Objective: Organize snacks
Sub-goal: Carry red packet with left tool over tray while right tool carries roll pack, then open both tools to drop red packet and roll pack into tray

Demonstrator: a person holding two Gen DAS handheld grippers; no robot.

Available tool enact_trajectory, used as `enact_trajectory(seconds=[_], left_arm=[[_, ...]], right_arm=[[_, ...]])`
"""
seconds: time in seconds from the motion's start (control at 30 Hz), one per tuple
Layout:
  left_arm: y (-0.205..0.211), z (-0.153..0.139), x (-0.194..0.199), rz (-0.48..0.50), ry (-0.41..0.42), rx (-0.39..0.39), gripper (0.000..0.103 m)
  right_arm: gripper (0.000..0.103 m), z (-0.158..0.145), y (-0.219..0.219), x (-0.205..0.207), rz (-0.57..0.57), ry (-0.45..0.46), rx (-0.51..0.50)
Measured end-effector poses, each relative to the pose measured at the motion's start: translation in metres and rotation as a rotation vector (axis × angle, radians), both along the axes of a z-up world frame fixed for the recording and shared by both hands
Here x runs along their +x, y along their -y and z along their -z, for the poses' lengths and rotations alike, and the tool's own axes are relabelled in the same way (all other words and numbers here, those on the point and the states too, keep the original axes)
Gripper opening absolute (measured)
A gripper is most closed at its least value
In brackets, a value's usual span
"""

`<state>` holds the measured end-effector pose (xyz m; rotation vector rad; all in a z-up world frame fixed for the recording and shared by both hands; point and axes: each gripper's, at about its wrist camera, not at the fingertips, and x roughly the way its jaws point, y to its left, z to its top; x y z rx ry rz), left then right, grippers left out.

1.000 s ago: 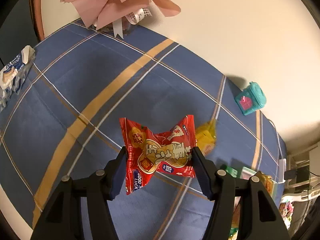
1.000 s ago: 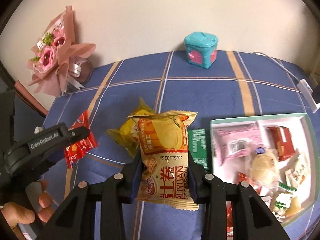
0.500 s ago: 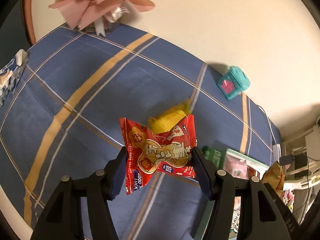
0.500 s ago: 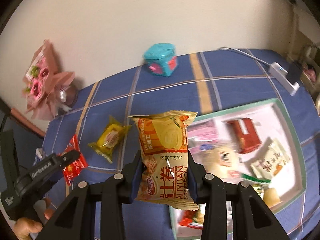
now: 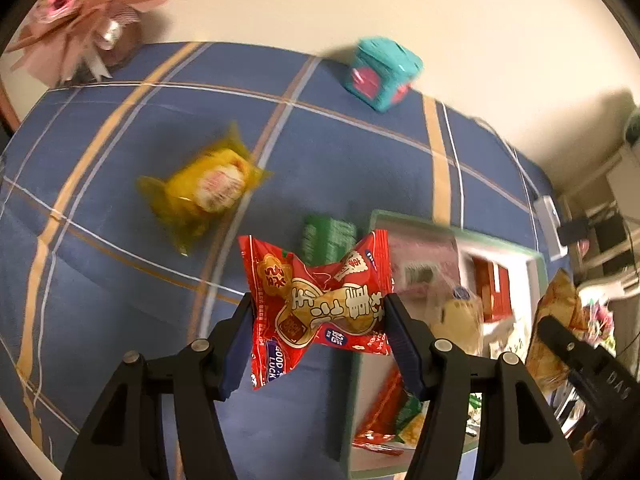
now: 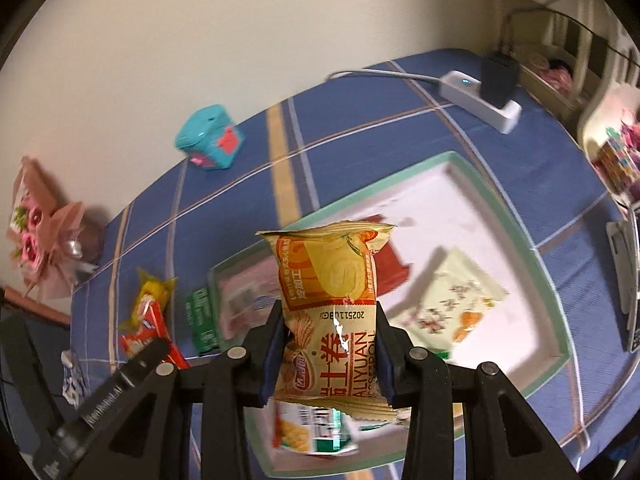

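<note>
We are in the transport step. Our left gripper (image 5: 318,316) pinches the red snack packet (image 5: 320,304) above the blue cloth, just beside the tray (image 5: 538,264). Our right gripper (image 6: 330,346) pinches the orange roll packet (image 6: 332,320) above the tray's bare floor. Next, each packet needs lowering onto a free patch before release.

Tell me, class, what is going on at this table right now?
A person is sorting snacks with a gripper in each hand. The left gripper is shut on a crinkled red foil snack packet; the right gripper is shut on a tall orange egg-roll packet above the green-rimmed white tray. A yellow wrapped snack lies on the blue plaid tablecloth.
</note>
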<state>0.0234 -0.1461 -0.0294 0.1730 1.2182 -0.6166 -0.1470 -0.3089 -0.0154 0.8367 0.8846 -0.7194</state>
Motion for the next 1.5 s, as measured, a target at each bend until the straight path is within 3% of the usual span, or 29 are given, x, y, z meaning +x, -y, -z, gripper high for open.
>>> enact_trajectory(seconds=[0.57,1.03,1.2,1.43,1.5], left_arm=[[0.047,0.017,-0.041,0.134,0.027,0.062,0.064],[0.068,0.018,-0.058,0.210,0.049,0.064,0.064],[0.071,0.026,-0.061,0.220,0.006,0.045,0.064],[0.074,0.028,-0.064,0.230,0.005,0.041,0.064],[0.075,0.030,-0.065,0.233,-0.004,0.038,0.064]], right_arm=[[0.041,0.014,0.037,-0.050,0.091,-0.037,0.032],[0.041,0.026,0.037,-0.048,0.078,-0.054,0.054],[0.042,0.032,0.036,-0.046,0.068,-0.066,0.063],[0.042,0.032,0.036,-0.045,0.071,-0.075,0.062],[0.050,0.030,0.036,-0.046,0.073,-0.075,0.058]])
